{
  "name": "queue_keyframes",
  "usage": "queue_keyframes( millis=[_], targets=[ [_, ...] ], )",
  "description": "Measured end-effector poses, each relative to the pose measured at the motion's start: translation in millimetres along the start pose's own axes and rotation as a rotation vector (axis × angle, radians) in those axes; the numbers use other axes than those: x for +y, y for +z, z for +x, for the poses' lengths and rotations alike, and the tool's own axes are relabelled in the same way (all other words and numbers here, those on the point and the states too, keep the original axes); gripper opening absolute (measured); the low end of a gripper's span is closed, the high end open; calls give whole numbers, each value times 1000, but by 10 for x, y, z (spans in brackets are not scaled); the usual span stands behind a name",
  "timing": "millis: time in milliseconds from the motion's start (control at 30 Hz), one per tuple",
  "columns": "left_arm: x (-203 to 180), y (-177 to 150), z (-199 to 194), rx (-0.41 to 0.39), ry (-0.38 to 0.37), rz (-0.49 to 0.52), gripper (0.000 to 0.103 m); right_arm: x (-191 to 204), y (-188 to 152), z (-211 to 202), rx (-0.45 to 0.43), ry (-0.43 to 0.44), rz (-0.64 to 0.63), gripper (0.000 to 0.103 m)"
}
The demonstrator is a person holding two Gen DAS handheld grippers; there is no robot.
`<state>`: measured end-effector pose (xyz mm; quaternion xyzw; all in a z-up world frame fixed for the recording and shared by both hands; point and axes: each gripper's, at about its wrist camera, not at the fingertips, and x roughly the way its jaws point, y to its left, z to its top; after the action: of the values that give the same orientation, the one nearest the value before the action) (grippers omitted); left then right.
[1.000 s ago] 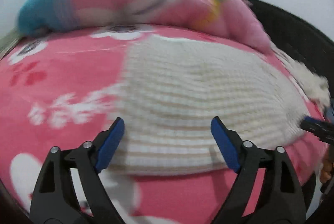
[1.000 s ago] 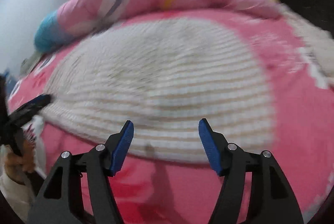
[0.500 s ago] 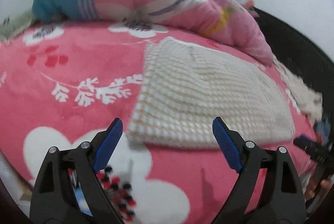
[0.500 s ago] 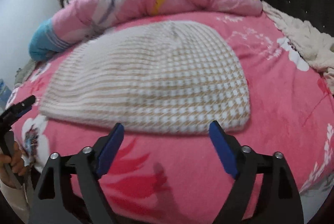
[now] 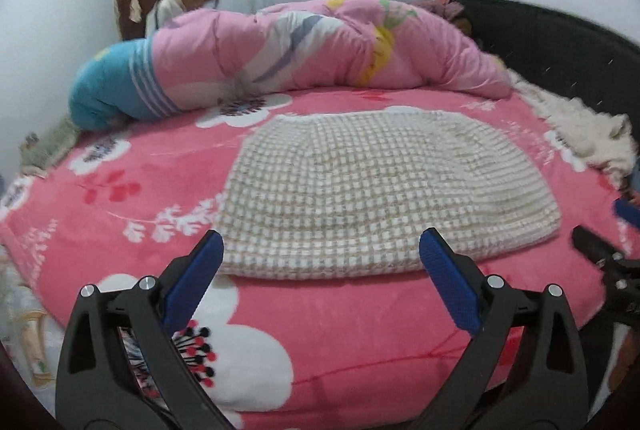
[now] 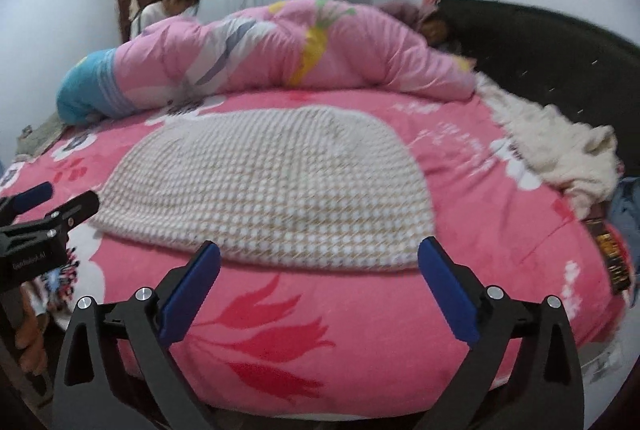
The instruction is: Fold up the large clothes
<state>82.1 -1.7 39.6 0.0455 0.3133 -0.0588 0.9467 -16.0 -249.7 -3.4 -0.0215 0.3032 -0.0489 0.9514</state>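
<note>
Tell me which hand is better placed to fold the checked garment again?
Neither clearly. The left gripper and right gripper are both opening, empty, just off the folded checked garment's near edge. Left faces its left half, right its right half; probably both are needed.

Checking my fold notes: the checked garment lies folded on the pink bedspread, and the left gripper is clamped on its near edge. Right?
Not quite. The checked garment lies folded on the pink bedspread, but the left gripper grips nothing: its jaws are opening, clear of the near edge, as the left wrist view shows.
</note>
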Motion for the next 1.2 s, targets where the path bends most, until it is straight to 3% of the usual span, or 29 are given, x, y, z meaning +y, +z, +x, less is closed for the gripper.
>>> queue_keyframes(
  millis=[200,333,767,1200],
  targets=[
    [-101,23,-28,27,46,22,95,28,58,-50,-8,-11,4,96],
    [-97,32,0,60,107,11,95,19,74,-56,13,31,1,96],
    [-121,-51,160,189,45,-58,95,84,15,130,130,72,7,96],
    [-161,-104,209,235,53,-67,95,167,-23,187,179,83,-27,96]
  ],
)
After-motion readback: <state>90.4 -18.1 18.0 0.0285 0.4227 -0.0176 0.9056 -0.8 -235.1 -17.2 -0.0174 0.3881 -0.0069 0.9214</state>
